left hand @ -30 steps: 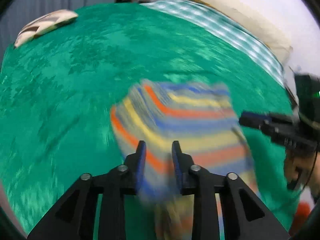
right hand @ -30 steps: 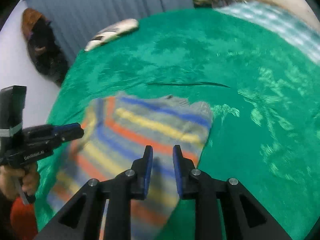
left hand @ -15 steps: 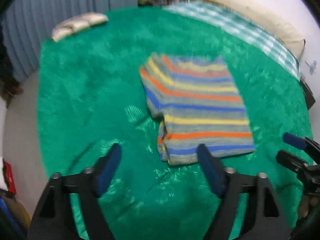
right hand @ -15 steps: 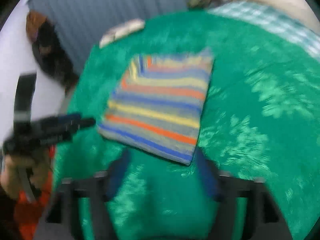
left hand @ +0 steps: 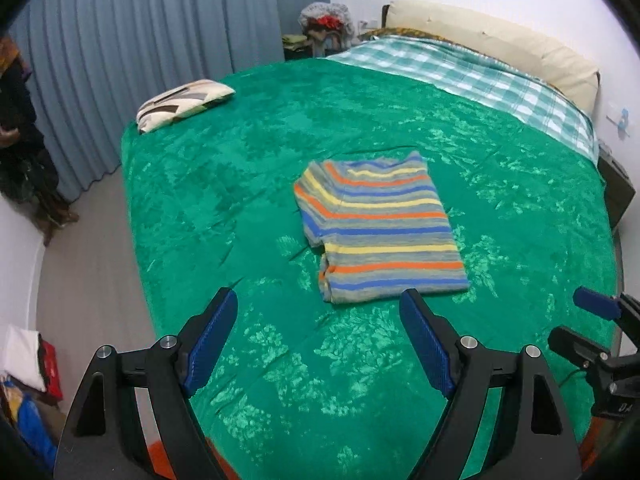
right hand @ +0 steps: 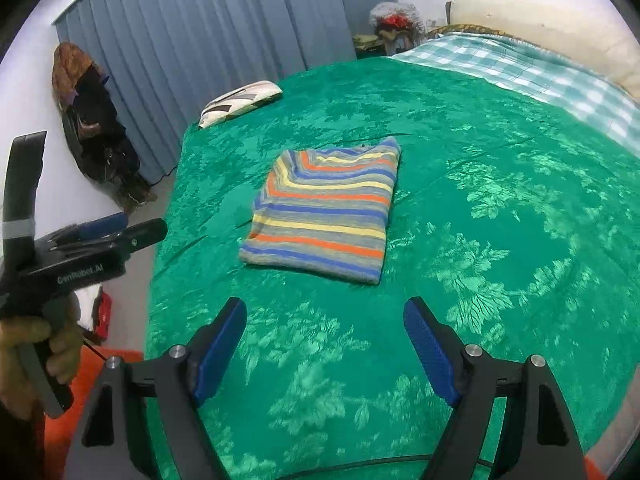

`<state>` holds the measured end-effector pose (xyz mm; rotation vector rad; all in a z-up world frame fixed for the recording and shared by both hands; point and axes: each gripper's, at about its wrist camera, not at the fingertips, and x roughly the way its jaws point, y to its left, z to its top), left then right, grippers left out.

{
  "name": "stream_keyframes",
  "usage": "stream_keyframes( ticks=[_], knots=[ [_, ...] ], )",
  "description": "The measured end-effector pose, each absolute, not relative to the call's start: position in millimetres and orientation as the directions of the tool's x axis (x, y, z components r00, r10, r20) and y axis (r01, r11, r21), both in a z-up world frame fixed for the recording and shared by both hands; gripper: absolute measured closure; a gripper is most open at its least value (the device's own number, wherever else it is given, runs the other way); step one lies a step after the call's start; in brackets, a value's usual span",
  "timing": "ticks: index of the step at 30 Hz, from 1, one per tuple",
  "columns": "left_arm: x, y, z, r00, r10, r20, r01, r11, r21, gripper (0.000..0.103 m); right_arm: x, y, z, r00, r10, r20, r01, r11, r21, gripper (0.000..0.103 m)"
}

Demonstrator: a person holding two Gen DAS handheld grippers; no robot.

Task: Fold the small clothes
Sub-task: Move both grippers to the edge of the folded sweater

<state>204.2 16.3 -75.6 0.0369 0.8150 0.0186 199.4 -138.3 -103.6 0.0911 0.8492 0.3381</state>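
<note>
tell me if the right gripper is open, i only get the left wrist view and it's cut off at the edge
observer: yes, the right wrist view shows the right gripper wide open with nothing in it.
operator: is it touching the striped shirt
observer: no, bare green blanket shows between its fingertips and the near hem of the striped shirt.
operator: how does my left gripper look from that side
observer: the left gripper sits at the left of that view, beside the blanket's edge, with the left hand wrapped round its handle.
</note>
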Motion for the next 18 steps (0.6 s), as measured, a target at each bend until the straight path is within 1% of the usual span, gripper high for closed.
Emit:
stream_keyframes(
  ticks=[1, 2, 3, 4, 8, 10, 14, 16, 18],
  knots=[
    [202, 16, -76, 0.684, 0.030, -0.729, -0.003, 0.999, 0.039, 0.018, 195, -139, -103, 0.612, 0.327, -0.720, -0.256, 0.943, 0.211, 0.023],
    [201, 16, -77, 0.681, 0.029, -0.732, -0.001, 0.999, 0.038, 0.015, 191, -140, -102, 0.611, 0.328, -0.721, -0.257, 0.943, 0.212, 0.023],
    [200, 16, -81, 0.672, 0.027, -0.740, 0.000, 0.999, 0.036, 0.009, 188, -141, -103, 0.608, 0.329, -0.723, -0.257, 0.943, 0.213, 0.023],
    [200, 17, -86, 0.659, 0.022, -0.752, 0.004, 0.999, 0.033, 0.008, 186, -142, -105, 0.603, 0.329, -0.726, -0.255, 0.943, 0.215, 0.023],
    [200, 26, -122, 0.567, -0.024, -0.823, 0.012, 1.000, -0.020, 0.007, 177, -150, -126, 0.558, 0.334, -0.760, -0.249, 0.941, 0.231, 0.023],
    [198, 34, -142, 0.524, -0.068, -0.849, 0.007, 0.997, -0.076, 0.007, 174, -154, -137, 0.544, 0.329, -0.772, -0.238, 0.943, 0.233, 0.023],
    [211, 45, -150, 0.501, -0.159, -0.851, 0.023, 0.985, -0.171, 0.007, 179, -168, -161, 0.508, 0.338, -0.793, -0.202, 0.941, 0.272, 0.023],
    [233, 50, -144, 0.515, -0.199, -0.834, 0.027, 0.976, -0.216, 0.007, 192, -171, -167, 0.496, 0.344, -0.797, -0.201, 0.939, 0.280, 0.023],
    [256, 55, -139, 0.535, -0.230, -0.813, 0.035, 0.967, -0.251, 0.007, 215, -174, -163, 0.515, 0.356, -0.780, -0.212, 0.934, 0.287, 0.023]
  ],
)
